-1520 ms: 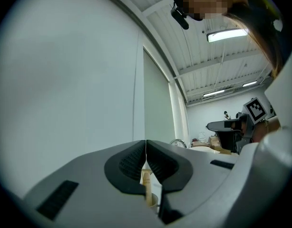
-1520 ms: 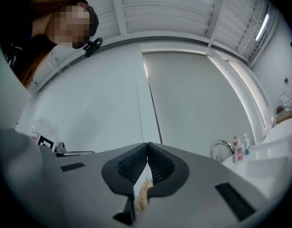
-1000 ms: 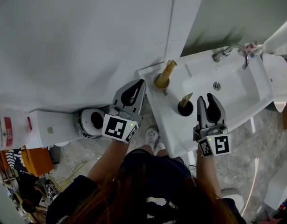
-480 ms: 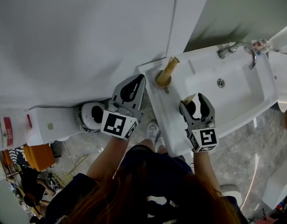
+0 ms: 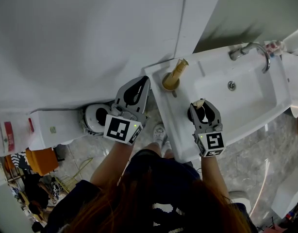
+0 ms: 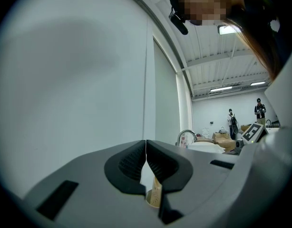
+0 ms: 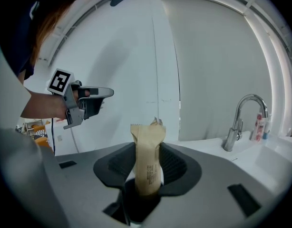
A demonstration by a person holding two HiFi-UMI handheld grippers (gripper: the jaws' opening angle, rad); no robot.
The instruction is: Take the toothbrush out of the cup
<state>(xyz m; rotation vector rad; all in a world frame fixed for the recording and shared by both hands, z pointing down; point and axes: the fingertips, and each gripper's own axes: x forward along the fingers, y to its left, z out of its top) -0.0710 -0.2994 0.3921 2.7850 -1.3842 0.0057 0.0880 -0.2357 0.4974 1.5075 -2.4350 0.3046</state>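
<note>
A toothbrush (image 5: pixel 199 103) in a tan paper wrapper stands upright in a black cup (image 5: pixel 194 113) on the white sink's ledge (image 5: pixel 175 130). My right gripper (image 5: pixel 202 106) reaches over the cup, its jaws closing, with the wrapped toothbrush (image 7: pixel 147 160) between the pads and touching both. The cup's dark mouth (image 7: pixel 136 208) shows just below. My left gripper (image 5: pixel 141 84) hangs shut and empty off the ledge's left side. Its shut jaws (image 6: pixel 146 160) point at the wall. A second wrapped toothbrush (image 5: pixel 177 69) leans in a tan cup (image 5: pixel 169 84).
The basin (image 5: pixel 241 106) lies to the right, with a chrome tap (image 5: pixel 253 50) (image 7: pixel 241 120) and small bottles (image 7: pixel 260 127) at its back. A white wall (image 5: pixel 91 33) stands behind. A white round unit (image 5: pixel 93 118) sits on the floor at left. People stand far off (image 6: pixel 259 110).
My right gripper came forward and down over the black cup, opened wide, then narrowed around the wrapped toothbrush. The left gripper has hardly shifted.
</note>
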